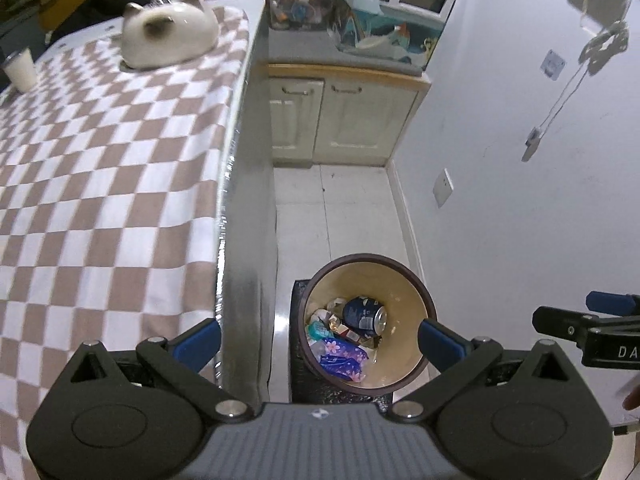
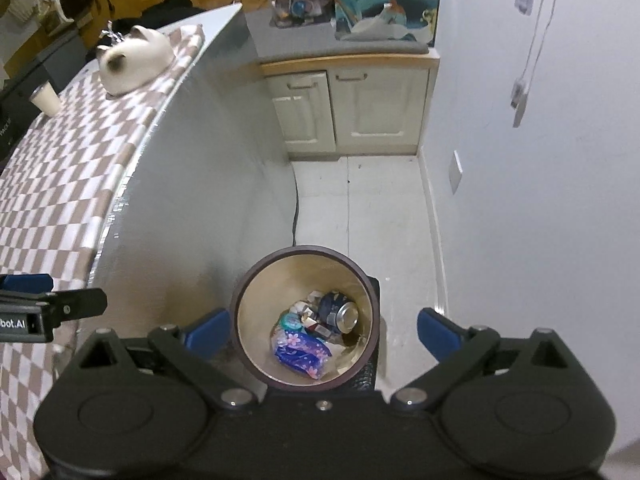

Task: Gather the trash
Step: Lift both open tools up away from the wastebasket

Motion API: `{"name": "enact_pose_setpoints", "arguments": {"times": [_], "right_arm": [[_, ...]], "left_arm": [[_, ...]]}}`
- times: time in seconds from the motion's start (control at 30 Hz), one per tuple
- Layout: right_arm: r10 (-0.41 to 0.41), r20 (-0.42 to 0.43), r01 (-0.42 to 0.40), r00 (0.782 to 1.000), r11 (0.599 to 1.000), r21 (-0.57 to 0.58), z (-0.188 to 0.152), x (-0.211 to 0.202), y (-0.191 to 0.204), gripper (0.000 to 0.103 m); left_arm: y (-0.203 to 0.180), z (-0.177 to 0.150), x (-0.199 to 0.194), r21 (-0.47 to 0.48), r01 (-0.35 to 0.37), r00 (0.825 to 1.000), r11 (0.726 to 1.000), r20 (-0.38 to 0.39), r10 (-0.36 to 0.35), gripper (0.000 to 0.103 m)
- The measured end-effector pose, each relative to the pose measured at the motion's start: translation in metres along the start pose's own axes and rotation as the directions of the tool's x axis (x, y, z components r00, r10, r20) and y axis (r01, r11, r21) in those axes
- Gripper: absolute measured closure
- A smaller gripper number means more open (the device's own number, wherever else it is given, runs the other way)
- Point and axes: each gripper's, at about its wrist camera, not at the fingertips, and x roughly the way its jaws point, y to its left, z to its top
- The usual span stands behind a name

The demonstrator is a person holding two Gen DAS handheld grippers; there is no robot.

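Note:
A round brown trash bin (image 1: pixel 416 280) (image 2: pixel 248 280) with a cream inside stands on the floor beside the table. In it lie a crushed blue can (image 1: pixel 362 314) (image 2: pixel 338 310), a purple flowered wrapper (image 1: pixel 344 354) (image 2: pixel 300 350) and other scraps. My left gripper (image 1: pixel 320 340) hangs high above the bin, open, with nothing between its blue pads. My right gripper (image 2: pixel 322 334) is also above the bin, open and empty. The right gripper's tip (image 1: pixel 576 322) shows at the right edge of the left wrist view; the left gripper's tip (image 2: pixel 52 304) shows at the left edge of the right wrist view.
A table with a brown-and-white checked cloth (image 1: pixel 100 184) (image 2: pixel 60 184) stands left of the bin, bearing a cat-shaped ceramic (image 1: pixel 168 36) (image 2: pixel 134 60) and a cup (image 1: pixel 20 68) (image 2: pixel 46 98). A cream cabinet (image 1: pixel 340 116) (image 2: pixel 352 108) stands behind; a white wall (image 1: pixel 520 160) runs on the right.

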Motion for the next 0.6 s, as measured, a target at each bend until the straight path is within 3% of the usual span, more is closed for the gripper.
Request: {"name": "enact_pose_setpoints", "arguments": {"times": [0.6], "right_arm": [[-0.019, 0.141, 0.018, 0.99, 1.0, 0.004, -0.063, -0.091, 0.048, 0.002]], "left_arm": [[0.03, -0.063, -0.1, -0.007, -0.01, 0.991, 1.0, 0.136, 0.01, 0.0]]}}
